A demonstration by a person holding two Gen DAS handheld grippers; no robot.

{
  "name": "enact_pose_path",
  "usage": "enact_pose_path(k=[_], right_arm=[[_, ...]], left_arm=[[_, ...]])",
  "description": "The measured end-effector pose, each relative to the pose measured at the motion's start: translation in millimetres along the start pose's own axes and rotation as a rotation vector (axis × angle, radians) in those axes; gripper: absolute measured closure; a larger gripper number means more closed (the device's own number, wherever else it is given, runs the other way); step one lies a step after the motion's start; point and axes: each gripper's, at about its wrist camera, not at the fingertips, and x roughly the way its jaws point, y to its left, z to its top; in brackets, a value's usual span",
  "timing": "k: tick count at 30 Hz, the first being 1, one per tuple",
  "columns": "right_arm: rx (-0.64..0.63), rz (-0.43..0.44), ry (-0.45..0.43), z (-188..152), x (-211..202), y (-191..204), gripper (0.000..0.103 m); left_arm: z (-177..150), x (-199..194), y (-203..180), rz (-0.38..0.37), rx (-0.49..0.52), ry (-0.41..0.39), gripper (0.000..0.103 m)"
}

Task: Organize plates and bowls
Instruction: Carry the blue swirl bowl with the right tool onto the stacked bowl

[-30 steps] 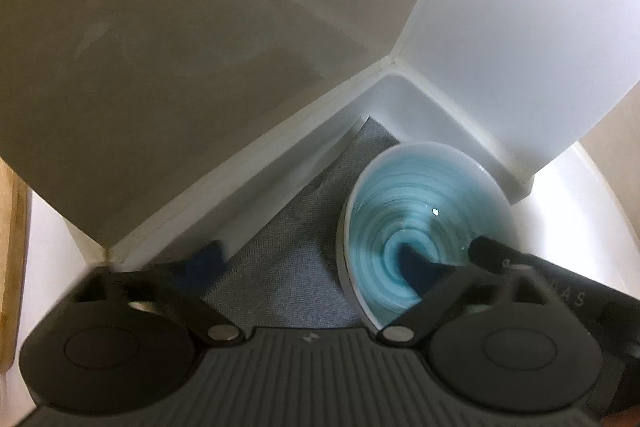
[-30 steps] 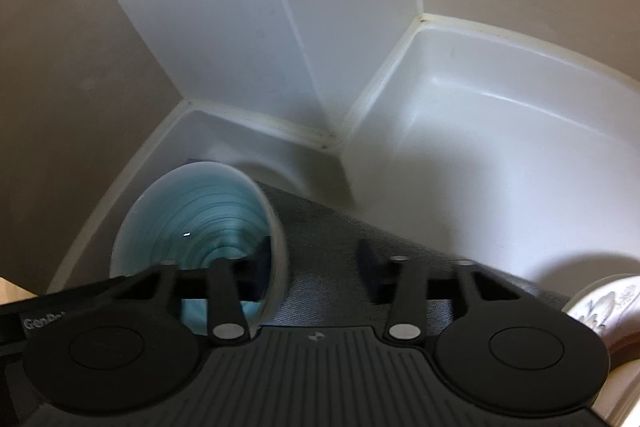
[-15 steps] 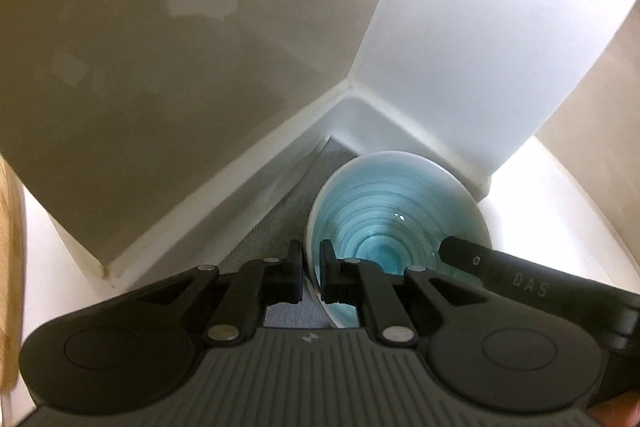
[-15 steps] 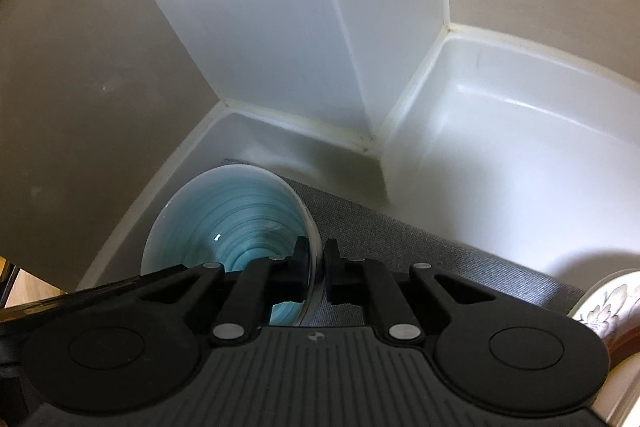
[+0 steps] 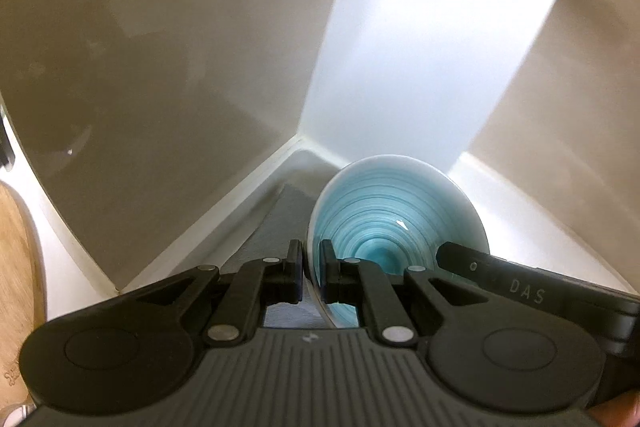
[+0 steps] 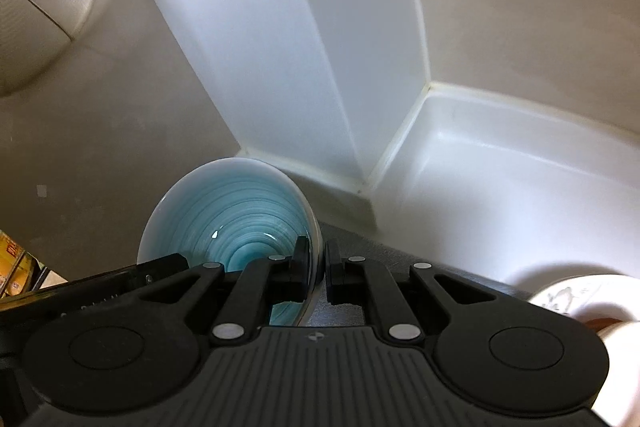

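Both grippers pinch one blue bowl [image 5: 396, 223] by opposite rims: left gripper [image 5: 311, 277] at its nine o'clock, right gripper [image 6: 319, 275] at three, bowl between them above the grey mat [image 5: 276, 223].

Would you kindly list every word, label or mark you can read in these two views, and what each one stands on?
"DAS": pale letters on the right gripper, seen from the left wrist view.
Pale lettering on the left gripper, seen from the right wrist view: cut off, not readable.
Small round logo on each gripper's ribbed body: a symbol, no text.
Yellow packaging at the far left: print too blurred.
The blue bowl carries none.
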Motion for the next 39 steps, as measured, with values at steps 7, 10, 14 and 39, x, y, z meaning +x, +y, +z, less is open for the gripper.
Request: enact_pose_path(k=[7,10,14,39], right_arm=[[0.017,-0.034,-0.054,-8.6,-44.3,-8.9,0.094],[0.037,-0.054,-0.071,-14.1,-62.9,-16.6,0.094],[0.065,-0.089,-0.097,-20.1,-90.4,-32.4,0.094],[0.281,-0.333,-0.139,-85.5,-166.8,-136.6,0.094]], left_arm=[[-1.4,-24.1,-23.7,-0.05,0.051,-0.015,0.095],[-6.3,-32.9,-37.0,-0.076,0.077,-0.015,0.095],[-13.3,-41.0,-58.4,-0.117,0.113,-0.012,0.095],[-72.2,-30.6,-193.0,-0.298,0.359,0.16,0.095]])
